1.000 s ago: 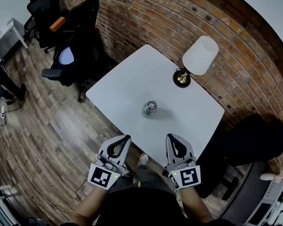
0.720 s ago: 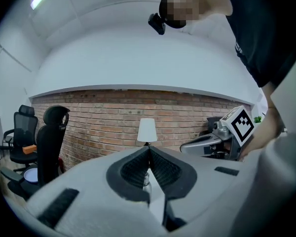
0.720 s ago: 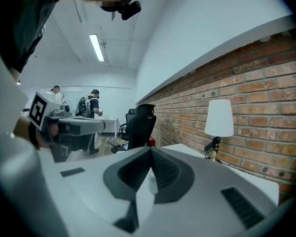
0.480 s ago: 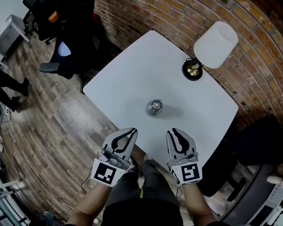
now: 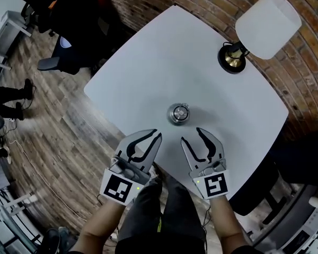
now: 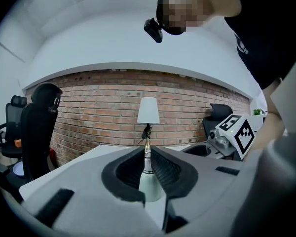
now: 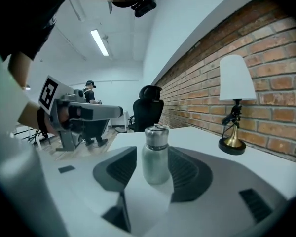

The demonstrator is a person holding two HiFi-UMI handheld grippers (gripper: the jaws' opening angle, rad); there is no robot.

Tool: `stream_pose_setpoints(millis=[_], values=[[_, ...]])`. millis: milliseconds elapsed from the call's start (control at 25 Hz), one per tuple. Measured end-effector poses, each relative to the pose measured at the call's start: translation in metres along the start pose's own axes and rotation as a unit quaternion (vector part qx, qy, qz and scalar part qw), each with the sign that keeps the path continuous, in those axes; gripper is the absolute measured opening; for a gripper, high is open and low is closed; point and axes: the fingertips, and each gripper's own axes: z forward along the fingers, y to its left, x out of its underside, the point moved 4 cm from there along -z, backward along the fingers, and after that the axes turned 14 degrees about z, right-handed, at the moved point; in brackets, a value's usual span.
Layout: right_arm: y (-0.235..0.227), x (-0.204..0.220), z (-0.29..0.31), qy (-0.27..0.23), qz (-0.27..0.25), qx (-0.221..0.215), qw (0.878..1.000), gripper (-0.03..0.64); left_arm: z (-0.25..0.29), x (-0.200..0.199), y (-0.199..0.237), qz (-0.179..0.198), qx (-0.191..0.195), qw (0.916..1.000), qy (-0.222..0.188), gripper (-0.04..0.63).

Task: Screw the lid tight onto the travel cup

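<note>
Near the worktop's (image 5: 164, 52) front edge, both claws have pushed forward since a second ago, when they hung back off the edge over the person's lap; their tips now reach in over the white surface. The right claw (image 5: 192, 136), pinched together back then, is opening, its jaws parted with nothing pressed between them; the travel cup (image 5: 178, 113) stands just ahead of its tips, untouched. The left claw (image 5: 157, 135) has stayed closed tight, empty, its tips just left of the cup and short of it. The cup has not shifted: upright, lid (image 7: 156, 131) on top, a little nearer the front edge than the middle. Open white surface lies on every side of it. The lamp (image 5: 265, 20) stands well apart at the far right corner by the brick wall. Office chairs (image 5: 69, 57) sit on the wood floor off the left corner.
</note>
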Motion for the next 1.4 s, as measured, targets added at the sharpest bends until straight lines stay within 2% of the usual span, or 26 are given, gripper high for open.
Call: stream_pose_setpoints(millis=[160,280,360,680,920,1400], values=[[-0.012,0.013,0.017,0.005,-0.002,-0.014,1.0,0.216,0.02,0.008,0.0,0.01,0.01,0.9999,-0.006,0.031],[-0.015,0.018,0.026,0.004,-0.01,-0.023,1.0,0.23,0.028,0.011,0.0,0.014,0.015,0.9997,-0.009,0.075],[-0.014,0.021,0.032,0.005,-0.015,-0.031,0.999,0.238,0.033,0.014,0.0,0.016,0.021,0.9996,-0.009,0.078],[-0.017,0.027,0.048,0.015,-0.035,-0.053,0.998,0.288,0.056,0.017,-0.003,0.004,0.037,0.999,-0.026,0.142],[-0.019,0.028,0.06,0.016,-0.039,-0.057,0.998,0.299,0.072,0.019,-0.003,0.01,0.053,0.9984,-0.02,0.227],[-0.019,0.033,0.074,0.015,-0.043,-0.043,0.998,0.299,0.093,0.026,-0.007,0.028,0.053,0.9982,-0.001,0.236]])
